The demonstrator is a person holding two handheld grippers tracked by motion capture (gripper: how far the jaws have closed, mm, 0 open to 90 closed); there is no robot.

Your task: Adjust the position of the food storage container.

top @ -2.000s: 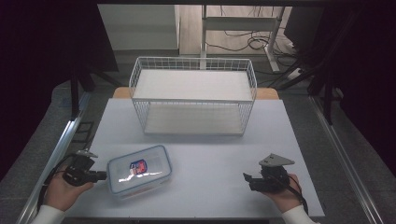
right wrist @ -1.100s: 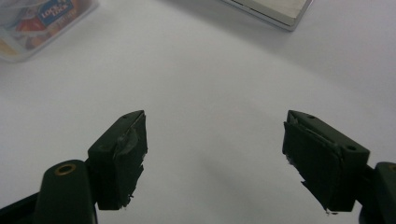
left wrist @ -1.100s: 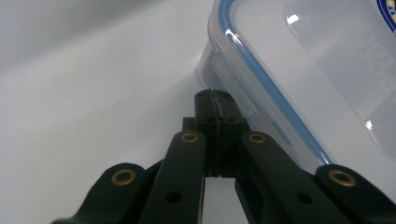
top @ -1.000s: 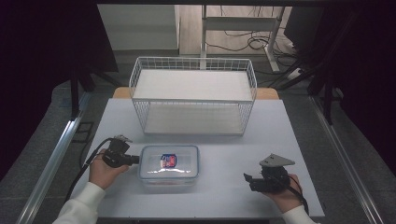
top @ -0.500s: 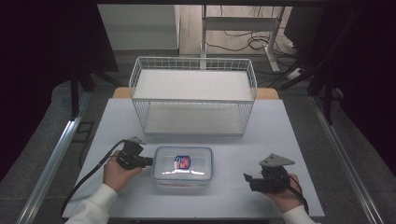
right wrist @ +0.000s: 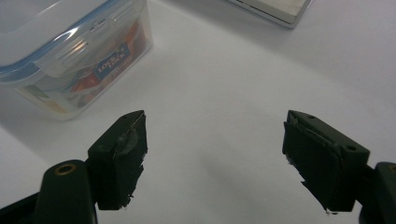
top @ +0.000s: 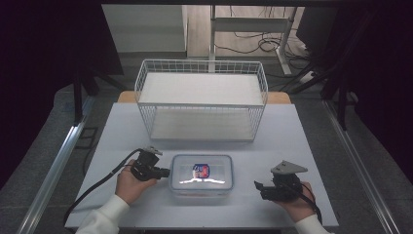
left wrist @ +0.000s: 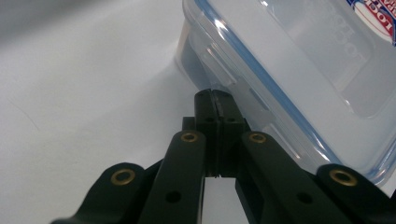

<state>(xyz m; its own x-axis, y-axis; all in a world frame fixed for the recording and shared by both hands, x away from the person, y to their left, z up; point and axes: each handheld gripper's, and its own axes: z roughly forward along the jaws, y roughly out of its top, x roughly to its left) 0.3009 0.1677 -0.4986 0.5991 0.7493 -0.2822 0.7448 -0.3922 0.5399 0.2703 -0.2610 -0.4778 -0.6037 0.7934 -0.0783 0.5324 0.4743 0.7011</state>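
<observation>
While the left gripper (top: 163, 172), jaws pressed together, seemingly touches the box (top: 202, 174) near the desk's (top: 302, 146) front edge, the right gripper (top: 259, 189) rests spread.

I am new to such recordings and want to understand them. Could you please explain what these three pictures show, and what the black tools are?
A person sits at a white table and holds a hand tool with a two-jaw claw in each hand. The high view looks down from above. The two close pictures come from small cameras riding on each claw. The left claw is shut, its tip against the side of a clear plastic box with a blue-edged lid; it grips nothing. The right claw is open, apart from the box, resting low by the table. Behind stands a white wire basket, which looks empty.
</observation>
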